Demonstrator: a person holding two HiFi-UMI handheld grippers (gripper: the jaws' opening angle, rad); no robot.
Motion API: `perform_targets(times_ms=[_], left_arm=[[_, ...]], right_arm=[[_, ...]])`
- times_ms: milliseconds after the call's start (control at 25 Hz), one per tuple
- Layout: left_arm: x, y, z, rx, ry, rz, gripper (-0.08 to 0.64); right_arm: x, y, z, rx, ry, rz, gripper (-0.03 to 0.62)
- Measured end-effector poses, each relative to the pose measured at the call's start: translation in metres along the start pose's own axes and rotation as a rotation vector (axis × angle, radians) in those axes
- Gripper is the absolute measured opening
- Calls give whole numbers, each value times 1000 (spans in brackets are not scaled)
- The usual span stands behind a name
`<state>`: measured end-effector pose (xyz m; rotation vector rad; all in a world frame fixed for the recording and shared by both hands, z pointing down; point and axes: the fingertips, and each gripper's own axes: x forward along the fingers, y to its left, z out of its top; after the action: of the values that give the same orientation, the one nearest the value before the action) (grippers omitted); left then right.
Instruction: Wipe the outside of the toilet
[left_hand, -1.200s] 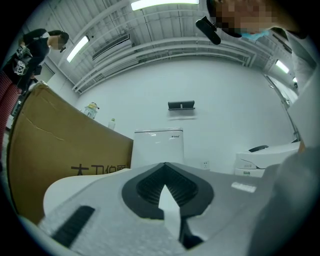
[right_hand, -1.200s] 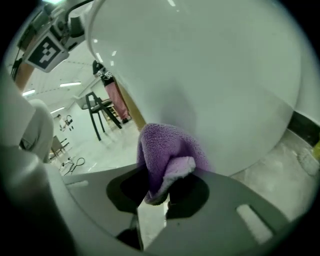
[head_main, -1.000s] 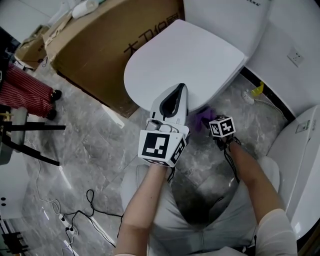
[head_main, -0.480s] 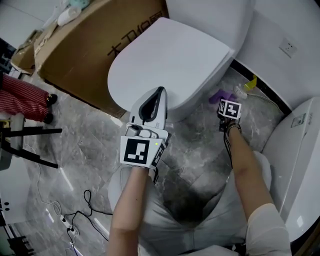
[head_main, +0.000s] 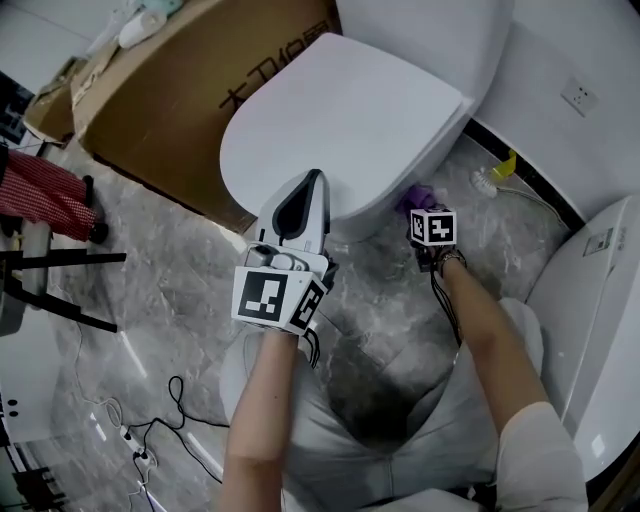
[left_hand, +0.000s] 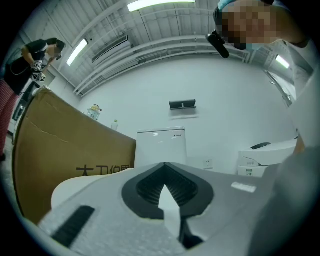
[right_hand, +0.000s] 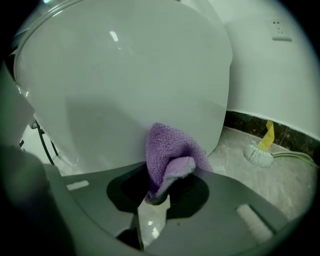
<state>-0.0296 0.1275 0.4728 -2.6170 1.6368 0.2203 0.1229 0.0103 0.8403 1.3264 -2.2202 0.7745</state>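
Brown cardboard on the far left: a big cardboard box (head_main: 160, 110) with black print sits right beside the toilet (head_main: 340, 110). Both stand on a grey marble-look floor (head_main: 170, 280). Some thin cables (head_main: 178, 392) trail over the tiles in the lower left of the head view.

Next over, the left gripper (head_main: 313, 182) is at the front edge of the closed lid, pointing across it toward the cistern. Its jaws are pressed together tip to tip with nothing between them (can't tell if it actually touches the lid or just hangs above it). The toilet itself is white, lid down, and fills the middle.

Right of the bowl and lower down, the right gripper (right_hand: 159, 195) is pinching a purple cloth (right_hand: 167, 147). The cloth is fluffy and folded over, so it sticks out past the jaw tips. It's pushed up against the outside wall of the bowl, under the overhang of the lid.

Further right, a toilet brush (head_main: 490, 182) with a white head and yellow handle lies on the floor near the dark skirting, well apart from the cloth. A wall socket (head_main: 575, 97) sits on the white wall above it, and another white fixture (head_main: 600, 290) fills the right edge.
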Motion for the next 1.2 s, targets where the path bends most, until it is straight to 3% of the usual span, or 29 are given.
perform_targets(times_ms=[280,520,640,840,960,1120,1200], left_arm=[[-6,13,2,-48,-8,34,6],[-21,47,2,-96,-8,119,6],[-31,60,5,-46,2,146,6],[-54,86,23,-22,-34,186,6],[-74,105,38,-8,-62,235,6],[-98,124,53,56,-81,305,6],[-105,130,57,74,-84,320,6]], right_arm=[[-8,51,-28,-1,-21,14,80],[-11,86,-41,45,-45,-56,80],[-12,103,-48,78,-51,-91,80],[1,146,-63,13,-24,-89,80],[7,179,-72,35,-1,-49,81],[20,230,-73,-80,-7,60,80],[29,242,-70,-70,-13,44,80]])
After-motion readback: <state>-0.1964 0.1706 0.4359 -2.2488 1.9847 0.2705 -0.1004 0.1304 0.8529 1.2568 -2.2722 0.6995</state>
